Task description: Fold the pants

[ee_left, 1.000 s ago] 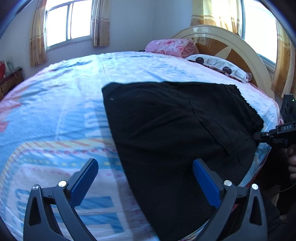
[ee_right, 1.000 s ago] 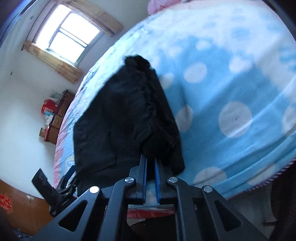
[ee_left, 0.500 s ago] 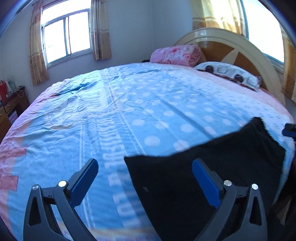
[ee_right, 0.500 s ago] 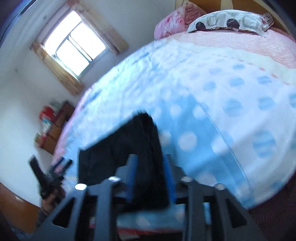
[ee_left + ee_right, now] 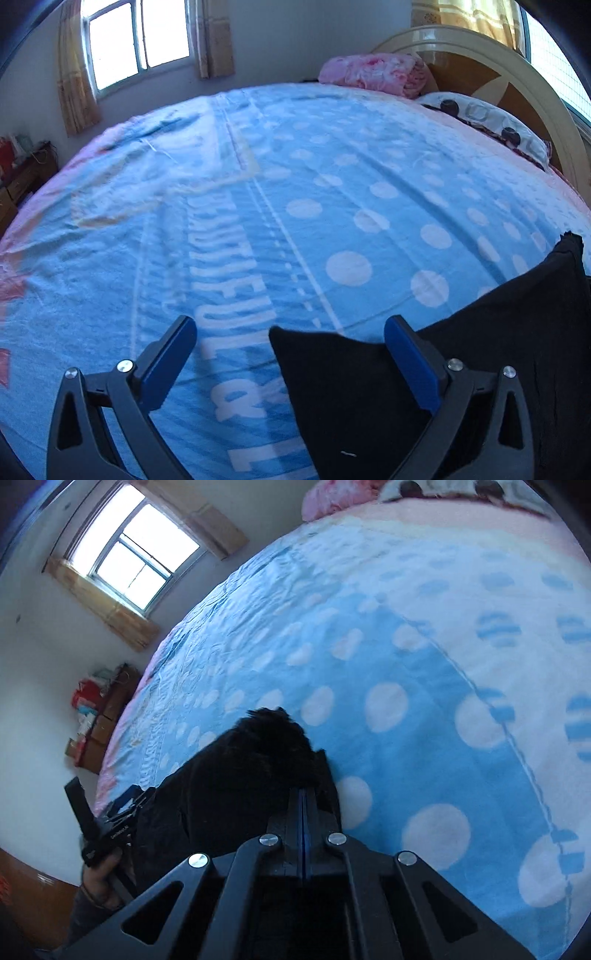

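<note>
The black pants (image 5: 461,373) lie at the near edge of the bed, at the lower right of the left wrist view. My left gripper (image 5: 290,352) is open, with a corner of the pants lying between its blue fingers, not pinched. In the right wrist view my right gripper (image 5: 303,794) is shut on the bunched edge of the black pants (image 5: 236,786). The left gripper (image 5: 110,830) shows there at the lower left, held in a hand.
The bed carries a blue sheet with white dots (image 5: 332,206). A pink folded blanket (image 5: 373,72) and a spotted pillow (image 5: 487,118) lie by the round headboard (image 5: 517,77). A wooden cabinet with red items (image 5: 99,716) stands by the wall under the window.
The pants have been pulled toward the near edge of the bed by the right gripper, so much more blue sheet shows. The left gripper has stayed open.
</note>
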{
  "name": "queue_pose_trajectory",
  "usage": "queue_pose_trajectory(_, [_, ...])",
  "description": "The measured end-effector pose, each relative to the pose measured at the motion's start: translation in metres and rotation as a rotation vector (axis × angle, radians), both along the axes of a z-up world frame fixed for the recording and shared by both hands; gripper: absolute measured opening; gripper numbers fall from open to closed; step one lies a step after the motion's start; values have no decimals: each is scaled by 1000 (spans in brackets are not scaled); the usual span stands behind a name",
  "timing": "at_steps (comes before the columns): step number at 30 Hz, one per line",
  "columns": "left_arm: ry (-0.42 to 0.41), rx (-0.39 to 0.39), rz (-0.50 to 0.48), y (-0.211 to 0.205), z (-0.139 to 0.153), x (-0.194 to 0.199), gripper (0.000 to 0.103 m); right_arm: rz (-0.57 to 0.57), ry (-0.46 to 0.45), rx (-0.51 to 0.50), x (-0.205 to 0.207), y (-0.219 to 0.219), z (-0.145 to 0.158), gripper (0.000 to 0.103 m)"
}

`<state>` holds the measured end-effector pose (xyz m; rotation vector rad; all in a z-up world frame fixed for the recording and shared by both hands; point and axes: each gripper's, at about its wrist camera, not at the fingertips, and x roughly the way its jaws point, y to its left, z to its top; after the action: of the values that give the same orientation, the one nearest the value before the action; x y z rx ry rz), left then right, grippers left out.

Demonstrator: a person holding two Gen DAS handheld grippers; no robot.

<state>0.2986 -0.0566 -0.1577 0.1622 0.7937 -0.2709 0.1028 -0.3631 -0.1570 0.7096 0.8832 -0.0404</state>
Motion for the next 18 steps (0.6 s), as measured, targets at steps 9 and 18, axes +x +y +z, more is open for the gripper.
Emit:
queue_pose_trajectory(9, [6, -103, 29, 29, 24, -13, 103, 24, -83, 5, 8, -4, 48, 70])
queue_pose_trajectory(18, [78, -59, -3, 8, -4, 4, 78, 138, -7, -39, 46, 33, 27, 10])
